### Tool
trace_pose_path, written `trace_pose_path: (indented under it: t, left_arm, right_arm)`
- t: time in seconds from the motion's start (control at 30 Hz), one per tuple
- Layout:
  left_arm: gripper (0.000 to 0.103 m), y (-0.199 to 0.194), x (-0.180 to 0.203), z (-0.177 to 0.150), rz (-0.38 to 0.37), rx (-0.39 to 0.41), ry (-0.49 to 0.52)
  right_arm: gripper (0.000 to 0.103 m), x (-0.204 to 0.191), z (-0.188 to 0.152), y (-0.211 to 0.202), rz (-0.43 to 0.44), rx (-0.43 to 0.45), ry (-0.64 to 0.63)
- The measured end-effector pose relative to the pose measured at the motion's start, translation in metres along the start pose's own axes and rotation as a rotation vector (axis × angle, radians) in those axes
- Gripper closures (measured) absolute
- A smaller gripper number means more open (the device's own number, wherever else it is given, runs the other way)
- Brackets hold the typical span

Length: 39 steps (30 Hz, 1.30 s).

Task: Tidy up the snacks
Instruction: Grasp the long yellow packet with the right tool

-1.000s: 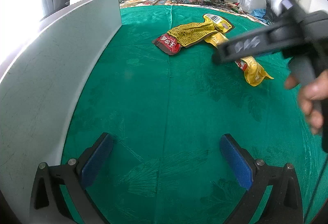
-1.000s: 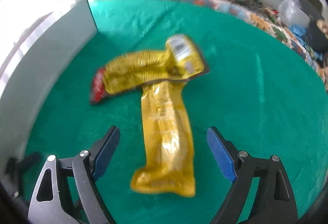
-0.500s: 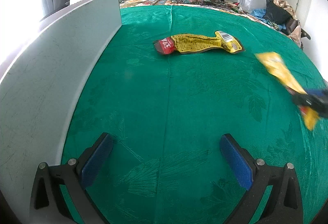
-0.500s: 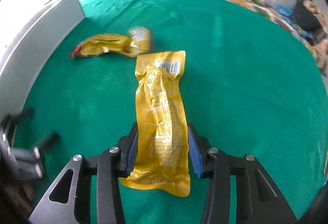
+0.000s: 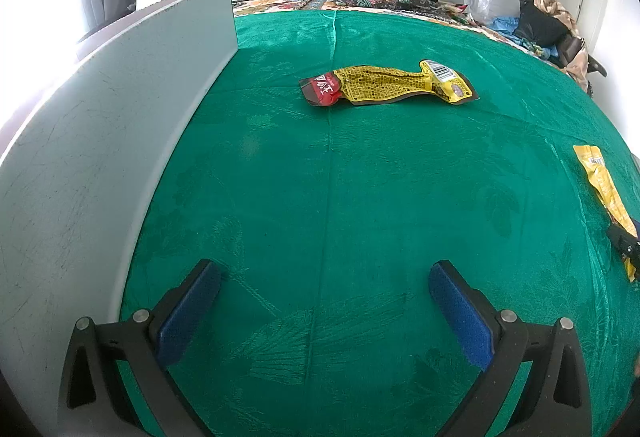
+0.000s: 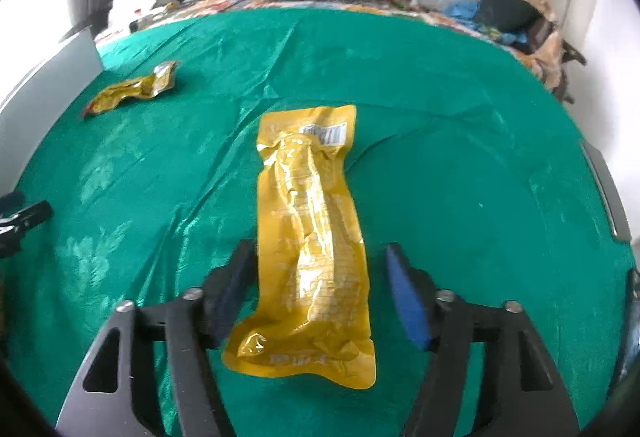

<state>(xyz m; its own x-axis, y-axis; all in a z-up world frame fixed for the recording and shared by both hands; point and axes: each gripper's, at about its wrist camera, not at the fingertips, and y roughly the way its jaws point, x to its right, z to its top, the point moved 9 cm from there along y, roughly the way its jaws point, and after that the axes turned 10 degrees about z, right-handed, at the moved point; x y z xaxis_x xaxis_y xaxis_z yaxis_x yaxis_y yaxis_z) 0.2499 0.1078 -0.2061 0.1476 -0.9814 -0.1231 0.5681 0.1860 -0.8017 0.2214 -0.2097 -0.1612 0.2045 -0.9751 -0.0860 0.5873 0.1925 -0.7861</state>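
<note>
plain yellow packet (image 6: 312, 237) carried right, right claw (image 6: 320, 285) just opened around it, red-ended packet (image 5: 384, 85) apart, left claw (image 5: 328, 309) wide

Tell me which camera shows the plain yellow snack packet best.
The right wrist view: the plain yellow packet lies full length between the open right gripper. The left wrist view catches only a strip of it at the right edge.

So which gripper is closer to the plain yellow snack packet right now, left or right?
Right. The right gripper has its open jaws on either side of the plain yellow packet; the left gripper hangs well off to one side, over bare green cloth.
</note>
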Motion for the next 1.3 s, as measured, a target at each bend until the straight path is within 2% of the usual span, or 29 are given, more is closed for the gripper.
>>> trace_pose_path:
  t: [0.03,0.23,0.67,0.7,0.77,0.83,0.9,0.93,1.03,1.1,1.2,1.3]
  left_arm:
    - [0.000,0.000,0.000,0.000,0.000,0.000,0.000]
    - [0.000,0.000,0.000,0.000,0.001,0.000,0.000]
    - [0.000,0.001,-0.001,0.000,0.008,-0.002,-0.007]
    - [0.000,0.001,-0.001,0.001,0.010,-0.007,-0.009]
    - [0.000,0.005,0.000,0.004,0.002,-0.067,0.014]
    - [0.001,0.011,0.004,0.012,-0.037,-0.157,0.067]
    - [0.002,0.014,0.012,0.029,-0.117,-0.198,0.124]
    - [0.002,0.012,0.016,0.043,-0.149,-0.194,0.166]
    - [0.002,0.009,0.027,0.089,-0.140,-0.133,0.326]
    - [0.002,0.016,0.042,0.111,-0.158,-0.134,0.443]
    - [0.002,0.034,0.069,0.128,-0.180,-0.140,0.632]
    - [0.002,0.051,0.090,0.142,-0.178,-0.078,0.775]
  right_arm:
    - [0.025,0.002,0.000,0.002,0.009,0.014,0.025]
    - [0.019,0.014,-0.003,0.004,-0.005,0.011,0.043]
    - [0.019,0.014,-0.005,0.002,-0.006,0.012,0.044]
    - [0.018,0.014,-0.005,0.002,-0.006,0.012,0.044]
    - [0.018,0.014,-0.005,0.002,-0.006,0.012,0.044]
    - [0.018,0.014,-0.005,0.002,-0.006,0.012,0.044]
    - [0.018,0.014,-0.005,0.002,-0.006,0.012,0.044]
    - [0.018,0.014,-0.005,0.002,-0.006,0.012,0.044]
    - [0.018,0.014,-0.005,0.002,-0.006,0.012,0.044]
    - [0.018,0.015,-0.005,0.002,-0.006,0.012,0.044]
    - [0.018,0.015,-0.005,0.002,-0.006,0.012,0.044]
    - [0.018,0.015,-0.005,0.002,-0.007,0.012,0.044]
